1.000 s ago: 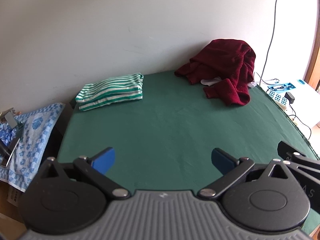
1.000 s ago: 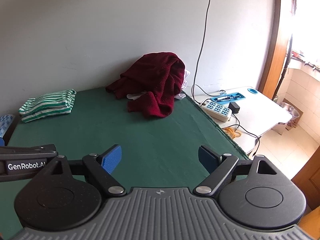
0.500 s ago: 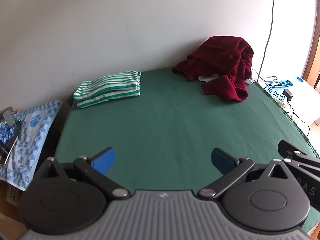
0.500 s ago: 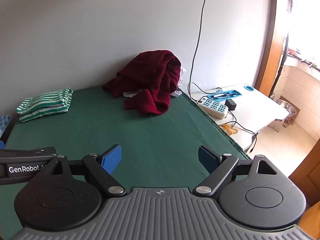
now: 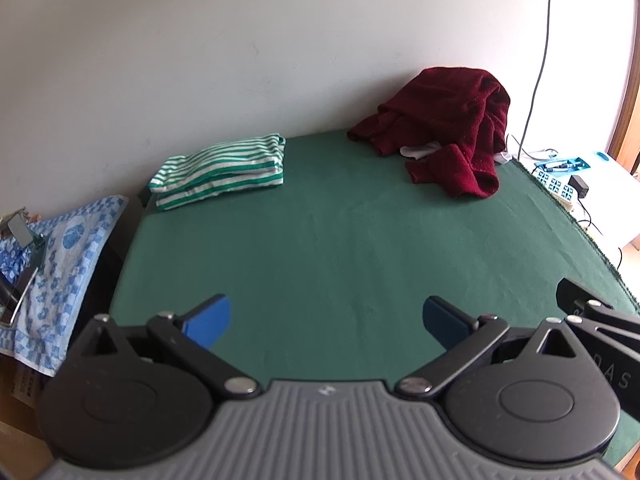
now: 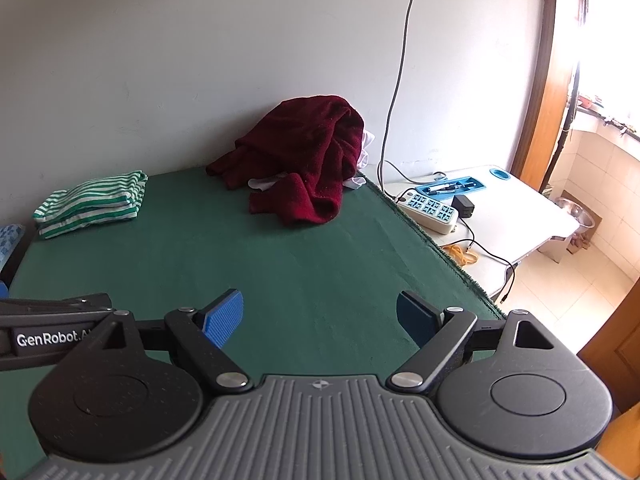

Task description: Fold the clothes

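Over the green worktop (image 5: 340,248) I hold both grippers level, left gripper (image 5: 326,316) and right gripper (image 6: 320,312) fingers wide, empty. Crumpled maroon garment (image 6: 308,160) at the far right, striped folded shirt (image 5: 220,170) far left.

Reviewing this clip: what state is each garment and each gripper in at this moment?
Striped garment: folded, lying flat near the wall.
Maroon garment: crumpled in a heap, unfolded.
White garment: mostly buried under the maroon one.
Left gripper: open, empty.
Right gripper: open, empty.
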The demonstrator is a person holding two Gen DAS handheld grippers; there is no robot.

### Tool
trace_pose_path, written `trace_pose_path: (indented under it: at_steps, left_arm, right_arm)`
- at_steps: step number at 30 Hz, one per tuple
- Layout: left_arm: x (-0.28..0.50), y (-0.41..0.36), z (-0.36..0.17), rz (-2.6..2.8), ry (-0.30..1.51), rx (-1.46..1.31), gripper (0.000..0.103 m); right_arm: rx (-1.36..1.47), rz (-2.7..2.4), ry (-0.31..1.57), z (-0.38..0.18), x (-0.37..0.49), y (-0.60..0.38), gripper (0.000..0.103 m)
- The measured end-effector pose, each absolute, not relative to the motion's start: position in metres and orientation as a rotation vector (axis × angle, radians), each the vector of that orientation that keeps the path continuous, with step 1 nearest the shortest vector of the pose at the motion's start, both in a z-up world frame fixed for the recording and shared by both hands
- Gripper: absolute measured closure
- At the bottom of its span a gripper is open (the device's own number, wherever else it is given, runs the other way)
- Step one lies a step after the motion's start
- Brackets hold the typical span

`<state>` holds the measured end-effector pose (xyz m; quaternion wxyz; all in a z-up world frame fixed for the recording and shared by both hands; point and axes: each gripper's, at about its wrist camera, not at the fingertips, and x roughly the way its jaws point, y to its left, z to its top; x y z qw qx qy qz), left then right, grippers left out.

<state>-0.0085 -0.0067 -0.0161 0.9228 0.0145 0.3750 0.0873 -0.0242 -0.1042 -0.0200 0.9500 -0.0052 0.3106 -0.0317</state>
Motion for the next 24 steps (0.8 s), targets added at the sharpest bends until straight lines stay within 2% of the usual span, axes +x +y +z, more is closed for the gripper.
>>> trace_pose_path:
  at_steps: [9, 12, 16, 24]
  left_arm:
    - [0.008, -0.003, -0.033, 0.143, 0.794, 0.067, 0.001]
    - [0.027, -0.002, -0.036, 0.142, 0.752, 0.105, 0.001]
    - [0.062, -0.003, -0.038, 0.154, 0.725, 0.148, 0.001]
    - [0.089, 0.001, -0.05, 0.122, 0.71, 0.016, 0.001]
  right_arm:
    - [-0.017, -0.08, 0.661, -0.035, -0.016, -0.1, 0.017]
    - [-0.023, -0.074, 0.664, -0.039, 0.006, -0.103, 0.017]
    - [-0.071, -0.054, 0.648, -0.045, 0.065, -0.11, 0.017]
    - [-0.231, -0.008, 0.596, -0.081, 0.226, -0.107, 0.021]
